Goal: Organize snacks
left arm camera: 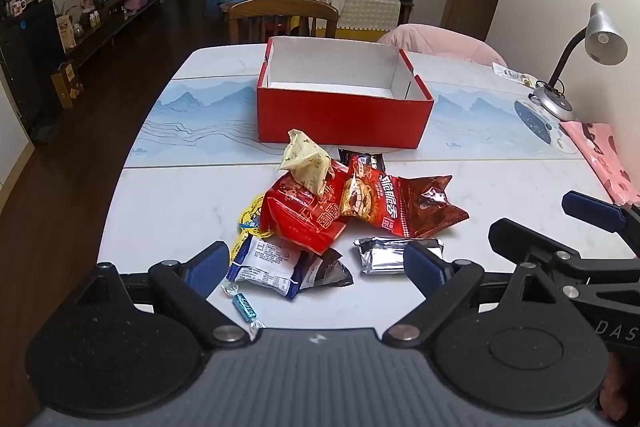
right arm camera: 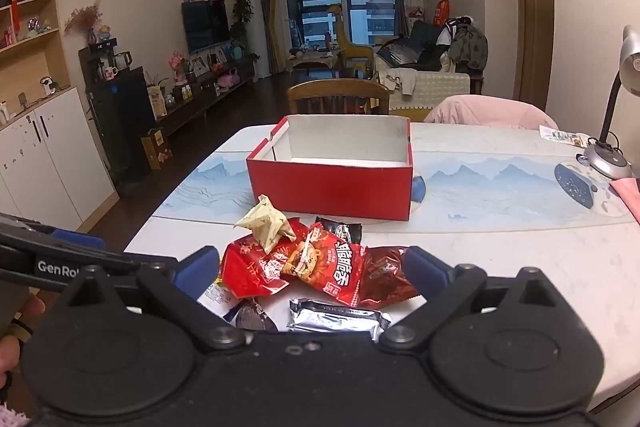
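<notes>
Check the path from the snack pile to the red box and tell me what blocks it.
Nothing visible blocks it. Bare table lies between the snack pile and the red box, which is open-topped and looks empty; only its near wall must be cleared. Both grippers are open.

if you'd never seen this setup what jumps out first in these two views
The open red box with its white, empty-looking inside stands mid-table, just beyond everything else. In front of it lies a loose heap of snack packets, the red bag largest, a pale yellow wrapped snack perched on top and a silver packet nearest the camera. Both the left gripper and the right gripper hang open before the heap, holding nothing.
</notes>
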A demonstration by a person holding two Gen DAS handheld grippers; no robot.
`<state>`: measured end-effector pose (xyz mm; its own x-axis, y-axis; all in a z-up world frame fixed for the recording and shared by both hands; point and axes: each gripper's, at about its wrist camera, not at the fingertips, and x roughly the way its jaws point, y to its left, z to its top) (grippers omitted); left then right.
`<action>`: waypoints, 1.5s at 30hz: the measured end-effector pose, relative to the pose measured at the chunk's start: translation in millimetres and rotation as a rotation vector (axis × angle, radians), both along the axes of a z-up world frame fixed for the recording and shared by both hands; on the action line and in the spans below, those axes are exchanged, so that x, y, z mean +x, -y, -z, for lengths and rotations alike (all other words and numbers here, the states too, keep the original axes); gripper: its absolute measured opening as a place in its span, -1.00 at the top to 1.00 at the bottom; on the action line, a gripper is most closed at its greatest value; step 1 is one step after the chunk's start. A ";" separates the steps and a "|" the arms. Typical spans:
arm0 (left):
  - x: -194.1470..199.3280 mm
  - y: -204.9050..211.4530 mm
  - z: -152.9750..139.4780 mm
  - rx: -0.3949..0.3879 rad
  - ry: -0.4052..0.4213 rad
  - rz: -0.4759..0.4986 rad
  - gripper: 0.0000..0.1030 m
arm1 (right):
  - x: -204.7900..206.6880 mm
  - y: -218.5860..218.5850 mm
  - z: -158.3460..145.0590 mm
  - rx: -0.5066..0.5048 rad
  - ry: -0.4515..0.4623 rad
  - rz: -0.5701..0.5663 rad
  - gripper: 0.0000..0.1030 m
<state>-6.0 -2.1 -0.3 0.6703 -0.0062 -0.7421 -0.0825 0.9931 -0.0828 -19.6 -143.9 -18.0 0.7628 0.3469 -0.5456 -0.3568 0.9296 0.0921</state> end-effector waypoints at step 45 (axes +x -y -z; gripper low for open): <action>5.6 1.9 -5.0 0.012 0.000 0.004 -0.83 | 2.3 0.7 -3.4 -0.015 0.010 -0.010 -0.88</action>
<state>-0.4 -4.0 4.8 0.6703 0.0005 -0.7421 -0.0789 0.9944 -0.0706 -17.3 -144.6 -14.5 0.7649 0.3462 -0.5432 -0.3669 0.9273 0.0744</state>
